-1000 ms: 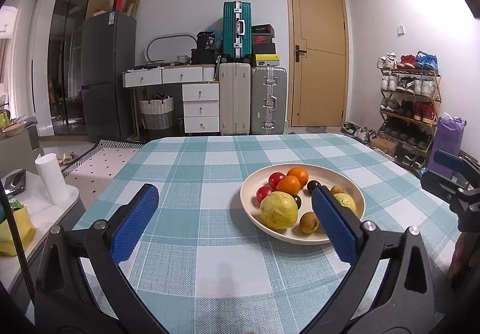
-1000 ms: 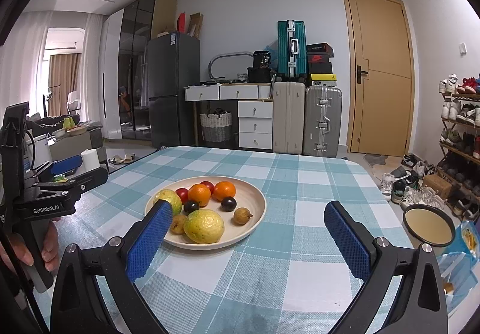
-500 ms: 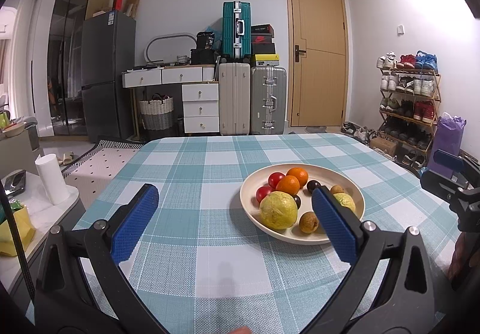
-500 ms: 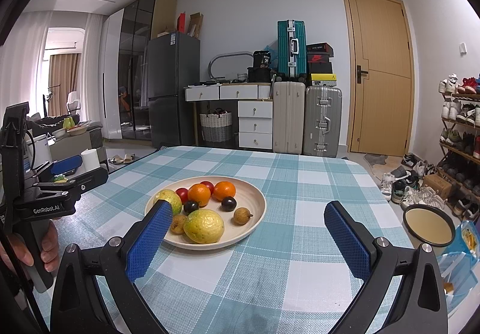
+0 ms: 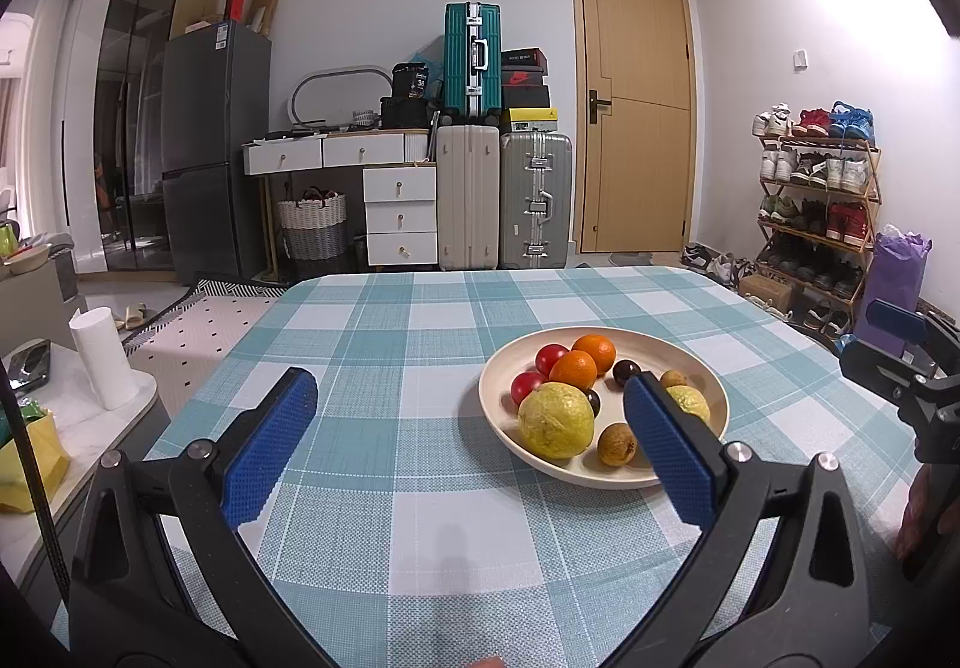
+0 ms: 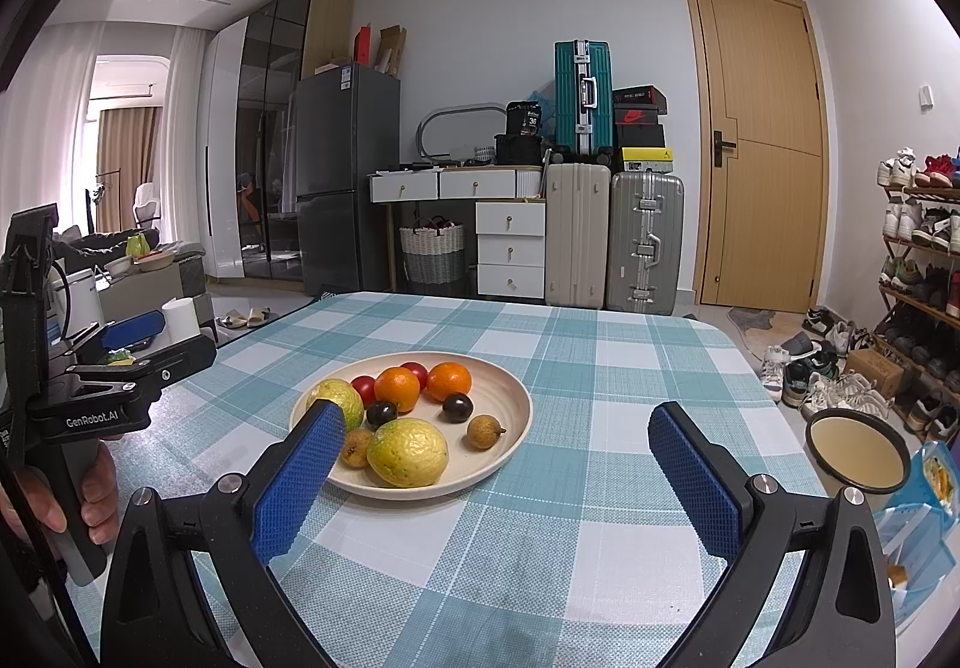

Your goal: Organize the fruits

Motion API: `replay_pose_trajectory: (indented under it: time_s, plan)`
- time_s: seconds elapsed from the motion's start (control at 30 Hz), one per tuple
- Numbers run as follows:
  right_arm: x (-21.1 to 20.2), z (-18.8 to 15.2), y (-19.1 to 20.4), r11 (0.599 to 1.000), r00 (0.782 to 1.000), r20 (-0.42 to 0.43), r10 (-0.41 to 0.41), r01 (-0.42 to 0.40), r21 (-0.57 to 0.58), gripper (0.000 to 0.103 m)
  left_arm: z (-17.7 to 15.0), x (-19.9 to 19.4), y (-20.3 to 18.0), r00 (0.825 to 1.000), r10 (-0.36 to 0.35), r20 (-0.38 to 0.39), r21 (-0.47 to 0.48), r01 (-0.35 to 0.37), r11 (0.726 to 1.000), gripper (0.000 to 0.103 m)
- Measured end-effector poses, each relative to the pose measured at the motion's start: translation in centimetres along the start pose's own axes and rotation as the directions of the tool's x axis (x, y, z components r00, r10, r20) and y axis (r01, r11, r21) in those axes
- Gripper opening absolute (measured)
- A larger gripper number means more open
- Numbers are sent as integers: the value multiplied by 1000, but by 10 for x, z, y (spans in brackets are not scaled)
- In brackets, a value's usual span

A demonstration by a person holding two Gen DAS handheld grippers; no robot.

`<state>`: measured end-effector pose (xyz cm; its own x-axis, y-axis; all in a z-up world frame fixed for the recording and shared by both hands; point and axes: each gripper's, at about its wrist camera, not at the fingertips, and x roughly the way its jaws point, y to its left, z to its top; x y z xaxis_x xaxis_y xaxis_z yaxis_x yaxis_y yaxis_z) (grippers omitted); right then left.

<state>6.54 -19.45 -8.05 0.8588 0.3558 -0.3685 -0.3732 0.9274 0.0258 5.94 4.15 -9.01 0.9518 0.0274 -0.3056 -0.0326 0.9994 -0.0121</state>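
A cream plate (image 5: 498,368) (image 6: 510,386) on the checked tablecloth holds several fruits: a large yellow-green fruit (image 5: 556,420) (image 6: 408,452), two oranges (image 5: 595,351) (image 6: 450,379), red tomatoes (image 5: 551,357), dark plums (image 6: 457,406) and small brown fruits (image 5: 617,444) (image 6: 483,432). My left gripper (image 5: 468,416) hovers open over the table, left of the plate, its right finger overlapping the plate's near side. Open too, my right gripper (image 6: 495,437) hangs in front of the plate's right edge. Neither holds anything.
The table (image 5: 384,344) has bare checked cloth left of and beyond the plate. A stool with a paper roll (image 5: 102,356) stands off its left side. A round dark-rimmed bowl (image 6: 855,449) sits beyond the right edge. Suitcases, drawers and a shoe rack line the walls.
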Motion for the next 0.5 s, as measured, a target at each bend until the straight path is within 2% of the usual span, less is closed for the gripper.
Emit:
replay_pose_trajectory:
  time_s: [0.5]
  plan:
    - [0, 0, 1, 1000, 1000, 0, 0, 0, 0, 103, 0, 0, 0, 1000, 0, 0, 0, 0, 1000, 102]
